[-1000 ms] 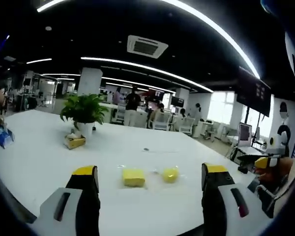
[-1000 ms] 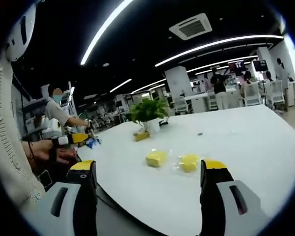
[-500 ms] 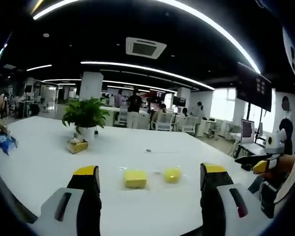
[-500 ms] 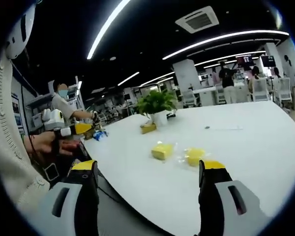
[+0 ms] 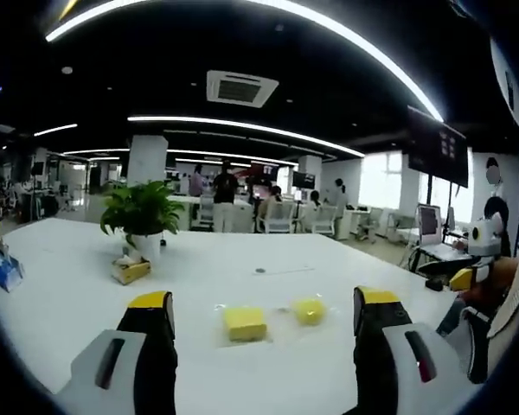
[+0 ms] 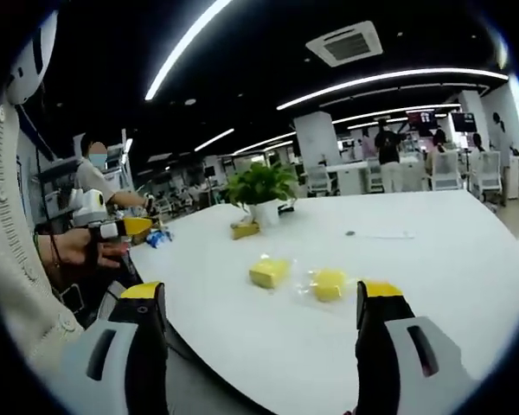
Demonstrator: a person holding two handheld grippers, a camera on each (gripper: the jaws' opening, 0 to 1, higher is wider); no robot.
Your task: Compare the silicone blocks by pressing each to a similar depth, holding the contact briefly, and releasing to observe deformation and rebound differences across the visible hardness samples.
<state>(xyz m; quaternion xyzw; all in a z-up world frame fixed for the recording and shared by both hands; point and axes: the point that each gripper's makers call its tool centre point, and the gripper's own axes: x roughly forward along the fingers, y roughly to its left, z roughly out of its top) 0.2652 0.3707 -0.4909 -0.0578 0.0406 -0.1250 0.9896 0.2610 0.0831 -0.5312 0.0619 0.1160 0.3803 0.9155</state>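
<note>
Standing in a wide office is one white table (image 5: 60,294), carrying one potted plant (image 5: 141,216) and two yellow blocks: a square block (image 5: 245,322) and a rounder block (image 5: 310,310), near each other at the middle. The left gripper (image 5: 261,328) and right gripper (image 6: 261,298) hover with jaws wide apart, grasping nothing.

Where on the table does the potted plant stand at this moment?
In the left gripper view the potted plant stands on the white table, far left, with a small yellow box just in front, well beyond the two yellow silicone blocks.
</note>
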